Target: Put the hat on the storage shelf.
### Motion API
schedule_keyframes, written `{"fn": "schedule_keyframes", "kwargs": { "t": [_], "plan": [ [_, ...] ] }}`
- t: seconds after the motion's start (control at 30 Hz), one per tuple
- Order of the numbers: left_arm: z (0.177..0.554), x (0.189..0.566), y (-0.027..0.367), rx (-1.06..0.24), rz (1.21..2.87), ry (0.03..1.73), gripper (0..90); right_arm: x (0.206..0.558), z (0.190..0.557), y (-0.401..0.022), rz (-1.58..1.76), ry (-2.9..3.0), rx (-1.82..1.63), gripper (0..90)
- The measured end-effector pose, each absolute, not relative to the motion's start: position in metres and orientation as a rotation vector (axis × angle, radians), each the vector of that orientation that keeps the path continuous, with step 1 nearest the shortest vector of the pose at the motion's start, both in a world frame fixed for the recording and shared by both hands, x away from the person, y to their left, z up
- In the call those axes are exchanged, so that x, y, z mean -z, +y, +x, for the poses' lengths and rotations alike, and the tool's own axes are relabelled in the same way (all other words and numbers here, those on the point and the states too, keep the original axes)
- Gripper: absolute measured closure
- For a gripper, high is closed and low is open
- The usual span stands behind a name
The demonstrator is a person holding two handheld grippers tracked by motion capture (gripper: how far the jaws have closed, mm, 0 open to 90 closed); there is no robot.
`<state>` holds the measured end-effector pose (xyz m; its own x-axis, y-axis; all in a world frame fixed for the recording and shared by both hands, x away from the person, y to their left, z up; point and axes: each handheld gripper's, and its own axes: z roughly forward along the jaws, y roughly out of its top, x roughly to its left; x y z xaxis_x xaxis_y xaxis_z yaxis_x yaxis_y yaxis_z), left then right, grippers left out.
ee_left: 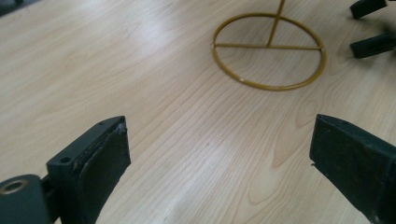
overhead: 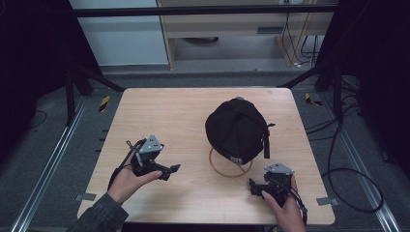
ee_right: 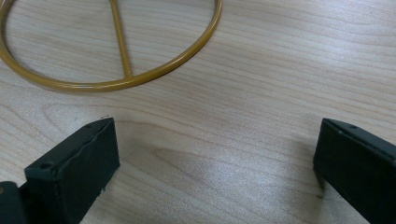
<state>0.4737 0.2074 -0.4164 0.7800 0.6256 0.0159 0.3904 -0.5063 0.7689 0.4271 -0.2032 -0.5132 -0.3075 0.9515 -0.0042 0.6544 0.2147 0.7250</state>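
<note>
You've got a light wooden table (overhead: 159,111) in front of you, and right of its centre a black cap (overhead: 237,129) sits up on a gold wire stand (overhead: 231,170). The cap covers the top of the stand; the round ring base shows on the wood just under the cap's near edge.

Your left hand (overhead: 128,181) comes in at the near left, holding the left gripper (overhead: 171,170) low over the table, its tips pointing right toward the stand but well apart from it. From the left gripper view its jaws are spread wide with bare wood between them, nothing pinched. Beyond them lies the ring base (ee_left: 268,50) with a crossbar across it and the stem rising from that bar; farther right, the two black tips of your other gripper (ee_left: 369,25) poke in.

Your right hand (overhead: 285,205) is at the near right, with the right gripper (overhead: 252,187) near the ring base, just to its right and nearer to you. Its jaws are also spread wide, holding nothing. In the right gripper view the gold ring (ee_right: 112,42) curves just beyond the left jaw, close but not touching.

Cables (overhead: 348,159) trail over the grey floor to the right of the table.
</note>
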Motion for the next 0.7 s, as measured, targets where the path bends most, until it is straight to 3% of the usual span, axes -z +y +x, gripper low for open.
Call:
{"fn": "schedule_keyframes", "kwargs": {
  "t": [0.7],
  "plan": [
    [0.481,0.473,0.276,-0.403,2.204,0.969,4.2,0.513,0.427,-0.203,1.488,2.039,-0.875,0.4]
  ]
}}
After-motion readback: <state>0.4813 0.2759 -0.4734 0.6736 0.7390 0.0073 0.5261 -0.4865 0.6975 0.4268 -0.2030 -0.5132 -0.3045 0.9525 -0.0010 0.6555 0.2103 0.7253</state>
